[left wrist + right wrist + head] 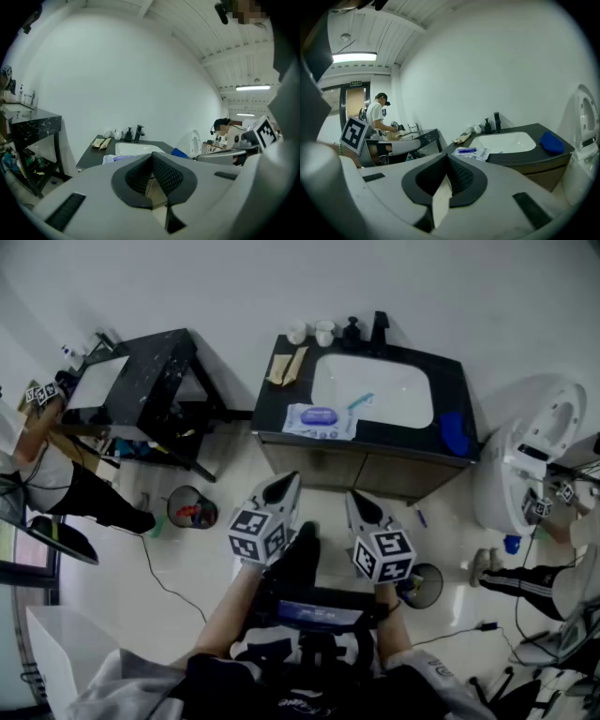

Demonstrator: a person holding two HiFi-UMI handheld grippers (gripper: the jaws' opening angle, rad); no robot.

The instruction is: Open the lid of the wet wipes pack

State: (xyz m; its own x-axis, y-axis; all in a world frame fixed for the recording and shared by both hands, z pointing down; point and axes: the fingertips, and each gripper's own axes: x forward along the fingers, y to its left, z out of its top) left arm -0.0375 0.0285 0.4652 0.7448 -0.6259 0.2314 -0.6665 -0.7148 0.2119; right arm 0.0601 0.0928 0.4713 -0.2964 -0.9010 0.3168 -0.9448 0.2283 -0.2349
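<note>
The wet wipes pack (pixel 319 420) is white with a purple lid. It lies flat on the dark vanity counter (pixel 281 381), left of the sink, and also shows in the left gripper view (pixel 116 158) and the right gripper view (pixel 471 152). Both grippers are held low in front of the vanity, well short of the pack and pointing toward it. My left gripper (pixel 281 487) has its jaws together with nothing in them, and their tips meet in its own view (pixel 152 156). My right gripper (pixel 360 506) is shut and empty too (pixel 446 162).
A white sink basin (pixel 372 390) with a black faucet (pixel 379 329), cups (pixel 310 332) and a blue cloth (pixel 454 432) share the counter. A black side table (pixel 141 381) stands left, a toilet (pixel 534 451) right, and a bin (pixel 190 509) on the floor. Other people work at both sides.
</note>
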